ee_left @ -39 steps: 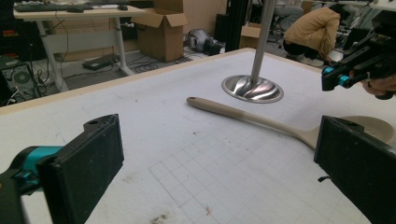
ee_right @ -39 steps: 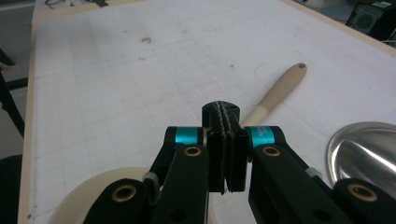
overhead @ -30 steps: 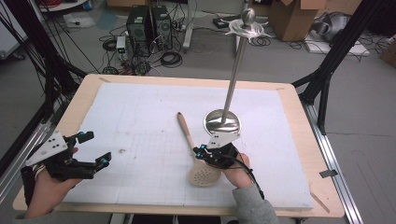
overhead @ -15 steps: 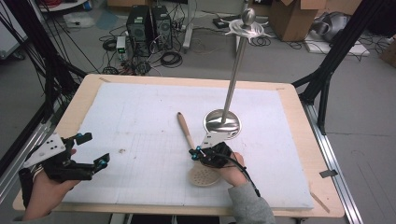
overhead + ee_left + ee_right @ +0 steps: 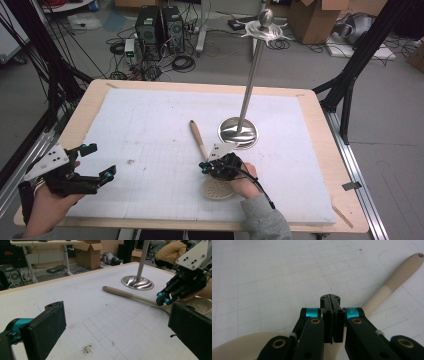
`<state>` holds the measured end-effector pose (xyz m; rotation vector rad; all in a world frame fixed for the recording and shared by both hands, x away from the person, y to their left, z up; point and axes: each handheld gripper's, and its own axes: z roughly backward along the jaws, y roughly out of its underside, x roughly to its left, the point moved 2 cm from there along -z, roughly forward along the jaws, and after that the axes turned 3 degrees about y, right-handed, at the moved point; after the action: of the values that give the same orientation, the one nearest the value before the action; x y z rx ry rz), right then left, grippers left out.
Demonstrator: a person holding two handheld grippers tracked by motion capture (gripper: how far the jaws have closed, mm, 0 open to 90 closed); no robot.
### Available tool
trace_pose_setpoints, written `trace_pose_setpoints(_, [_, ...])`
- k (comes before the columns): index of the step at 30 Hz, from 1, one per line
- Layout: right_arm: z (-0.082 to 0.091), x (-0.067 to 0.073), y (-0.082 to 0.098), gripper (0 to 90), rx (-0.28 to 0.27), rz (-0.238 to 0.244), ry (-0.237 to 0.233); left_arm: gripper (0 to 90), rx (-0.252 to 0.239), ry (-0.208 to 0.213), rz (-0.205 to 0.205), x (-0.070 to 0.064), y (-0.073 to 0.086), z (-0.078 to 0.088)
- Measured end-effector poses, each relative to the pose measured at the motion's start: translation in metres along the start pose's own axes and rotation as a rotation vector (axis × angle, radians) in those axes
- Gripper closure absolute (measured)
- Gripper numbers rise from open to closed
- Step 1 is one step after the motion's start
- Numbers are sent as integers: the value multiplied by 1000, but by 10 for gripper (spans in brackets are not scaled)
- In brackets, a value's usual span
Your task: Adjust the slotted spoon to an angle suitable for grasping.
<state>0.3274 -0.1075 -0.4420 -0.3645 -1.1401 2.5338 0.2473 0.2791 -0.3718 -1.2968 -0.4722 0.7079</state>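
Note:
A beige slotted spoon [image 5: 198, 140] lies on the white gridded mat, its handle pointing away and its round perforated head [image 5: 216, 190] near the front. My right gripper [image 5: 205, 167] hovers just over the lower part of the handle. In the right gripper view its jaws [image 5: 330, 299] are shut pad to pad with nothing between them, and the spoon handle [image 5: 397, 273] runs beneath and off to the upper right. My left gripper [image 5: 102, 160] rests at the mat's front left, open and empty. The left gripper view shows its wide-set jaws [image 5: 117, 327] facing the spoon [image 5: 130, 295] and the other gripper [image 5: 163, 300].
A tall metal stand [image 5: 252, 75] with a round polished base [image 5: 238, 133] rises right behind the spoon handle; the base [image 5: 137, 282] also appears in the left gripper view. The mat [image 5: 150, 130] lies on a wooden table [image 5: 320, 130]. Cables, computers and boxes sit on the floor beyond.
My right gripper has shifted a little left and lower, closer over the spoon handle. The left gripper and the spoon have not moved.

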Motion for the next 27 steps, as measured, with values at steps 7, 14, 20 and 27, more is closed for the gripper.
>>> trace_pose_setpoints(7, [-5,2,0,897,23,5,-15,18,2,-2,0,0,1,1])
trace_pose_setpoints(14, [-11,3,3,897,81,35,-9,19,-2,-8,6,0,1,2])
trace_pose_setpoints(20, [-11,1,5,899,92,16,-22,19,2,-5,1,0,1,2])
trace_pose_setpoints(27, [-8,-1,7,900,102,-11,-47,18,2,-6,2,0,1,2])
